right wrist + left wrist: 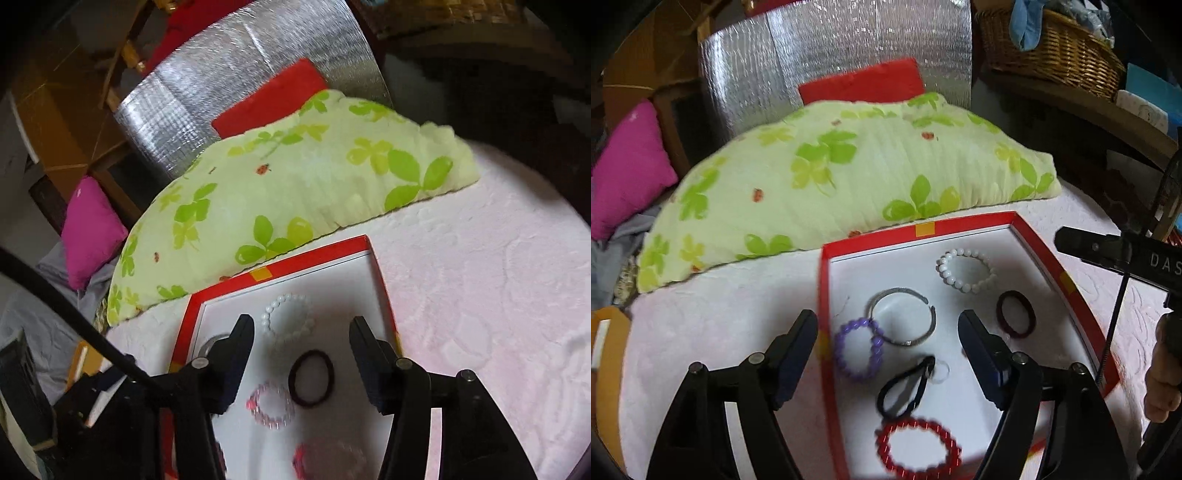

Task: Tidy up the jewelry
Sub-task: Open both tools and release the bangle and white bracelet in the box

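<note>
A red-rimmed box with a white floor lies on the white bedspread. It holds a white bead bracelet, a silver bangle, a purple bead bracelet, a black hair tie, a dark red hair tie and a red bead bracelet. My left gripper is open and empty above the box. In the right wrist view the box shows the white bracelet, the dark hair tie and a pink bead bracelet. My right gripper is open and empty above them.
A green leaf-print pillow lies just behind the box. A pink cushion is at the far left, a wicker basket at the back right. An orange box edge sits at the left.
</note>
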Demonstrator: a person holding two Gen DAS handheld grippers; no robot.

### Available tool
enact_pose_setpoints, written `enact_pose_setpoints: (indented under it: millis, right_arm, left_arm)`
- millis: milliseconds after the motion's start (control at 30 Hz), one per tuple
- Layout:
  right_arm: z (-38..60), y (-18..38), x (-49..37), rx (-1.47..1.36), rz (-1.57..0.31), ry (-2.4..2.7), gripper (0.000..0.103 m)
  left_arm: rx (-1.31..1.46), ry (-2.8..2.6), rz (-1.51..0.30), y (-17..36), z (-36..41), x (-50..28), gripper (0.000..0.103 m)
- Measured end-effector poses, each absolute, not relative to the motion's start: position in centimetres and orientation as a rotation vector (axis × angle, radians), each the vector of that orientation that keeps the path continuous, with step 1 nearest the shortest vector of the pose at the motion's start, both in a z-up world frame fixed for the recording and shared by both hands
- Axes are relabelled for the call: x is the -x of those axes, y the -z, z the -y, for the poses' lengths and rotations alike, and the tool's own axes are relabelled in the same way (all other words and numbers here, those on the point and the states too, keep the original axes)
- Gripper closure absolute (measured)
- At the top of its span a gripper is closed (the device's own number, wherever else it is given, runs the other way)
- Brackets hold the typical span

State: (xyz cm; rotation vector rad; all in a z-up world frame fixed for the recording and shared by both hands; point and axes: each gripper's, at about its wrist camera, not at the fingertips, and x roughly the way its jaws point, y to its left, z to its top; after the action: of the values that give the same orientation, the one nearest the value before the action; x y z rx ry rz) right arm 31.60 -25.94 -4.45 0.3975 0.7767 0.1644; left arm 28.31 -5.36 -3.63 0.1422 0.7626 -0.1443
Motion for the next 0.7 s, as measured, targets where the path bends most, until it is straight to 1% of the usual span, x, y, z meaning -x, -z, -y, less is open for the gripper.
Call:
enact_pose_setpoints:
  millis: [133, 467, 567, 700]
  right_arm:
    - [25.4, 2.8, -27.1, -0.302, -0.738, -0.138, 0.045]
    - [23.0, 0.1, -14.5, -0.14, -0.666, -0.114, 0.044]
    - [22.1, -1.3, -10.5, -0.113, -0.637, -0.134, 0.04]
    - [21.1, -3.5, -6.4, -0.07, -0.61, -0.134, 0.039]
  left_arm:
    - [-0.149, 0.12, -0.736, 2.4, 4.7, -24.8, 0.022]
    - [-0.121, 0.059, -0.746, 0.9, 1.9, -14.4, 0.021]
    - [-0.136, 0.05, -0.716, -0.3, 1.4, -11.4, 0.021]
    - [-0.146, 0.049, -0.692, -1.8, 0.8, -7.7, 0.021]
